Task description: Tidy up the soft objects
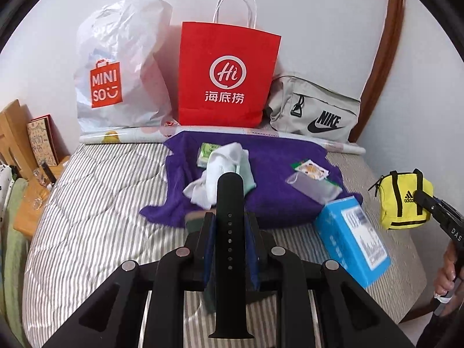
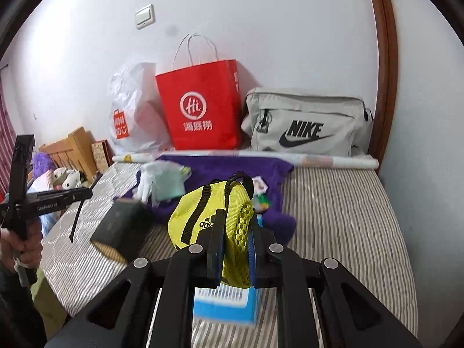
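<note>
the left gripper [image 1: 229, 226] was closed on a long black rubber strap with small holes [image 1: 229, 232]. the strap stood up between the two fingers and poked out past both ends. the gripper hung above the bed with the grey and white striped cover [image 1: 95, 203], pointing at the wall. the hand holding it showed only in the right wrist view, low at the left edge, wrapped around the handle.

the right gripper [image 2: 235, 249] was closed on the mesh side of a small yellow cloth bag with black straps [image 2: 203, 217]. the bag hung off the bed, tipped to one side, above a blue box with a white label [image 2: 226, 304]. part of the box was hidden behind the fingers and looked blurry. in the left wrist view the bag sat at the right edge, and the right gripper was cut off there.

a purple fuzzy cloth [image 1: 275, 156] lay spread on the bed. on it were a bunched white cloth [image 1: 229, 156], a small green packet [image 1: 207, 152] half hidden under that cloth, and a clear pouch [image 1: 313, 185]. a dark book-shaped thing [image 2: 121, 226] lay near the purple cloth, too blurry to read.

against the wall stood a white plastic shopping bag [image 1: 121, 66], a red paper bag with white handles [image 1: 226, 78] and a grey nike bag [image 1: 316, 110].
</note>
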Demonstrator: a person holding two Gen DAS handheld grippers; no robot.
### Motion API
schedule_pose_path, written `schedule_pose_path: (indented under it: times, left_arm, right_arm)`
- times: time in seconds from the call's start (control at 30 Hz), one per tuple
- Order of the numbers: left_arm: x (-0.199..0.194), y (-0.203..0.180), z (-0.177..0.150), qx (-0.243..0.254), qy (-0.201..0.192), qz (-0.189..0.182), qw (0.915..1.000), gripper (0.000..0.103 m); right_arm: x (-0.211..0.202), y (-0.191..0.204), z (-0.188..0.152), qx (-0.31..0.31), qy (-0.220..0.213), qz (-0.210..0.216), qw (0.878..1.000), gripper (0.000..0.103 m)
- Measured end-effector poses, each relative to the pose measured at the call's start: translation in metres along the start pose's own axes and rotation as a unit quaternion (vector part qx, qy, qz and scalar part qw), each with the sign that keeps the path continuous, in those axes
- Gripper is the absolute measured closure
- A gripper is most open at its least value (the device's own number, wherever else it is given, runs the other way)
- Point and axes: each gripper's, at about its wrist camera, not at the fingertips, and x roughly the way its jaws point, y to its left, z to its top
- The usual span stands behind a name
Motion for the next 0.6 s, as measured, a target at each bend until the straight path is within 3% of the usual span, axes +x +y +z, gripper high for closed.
schedule_pose_path:
  times: [0.6]
  left_arm:
    - [0.066,-0.001,0.074,0.0,0.006,-0.027,0.9996,0.083]
  right_arm:
    - [0.084,-0.02,0.041,0.011,0.012,-0.001,1.0,0.089]
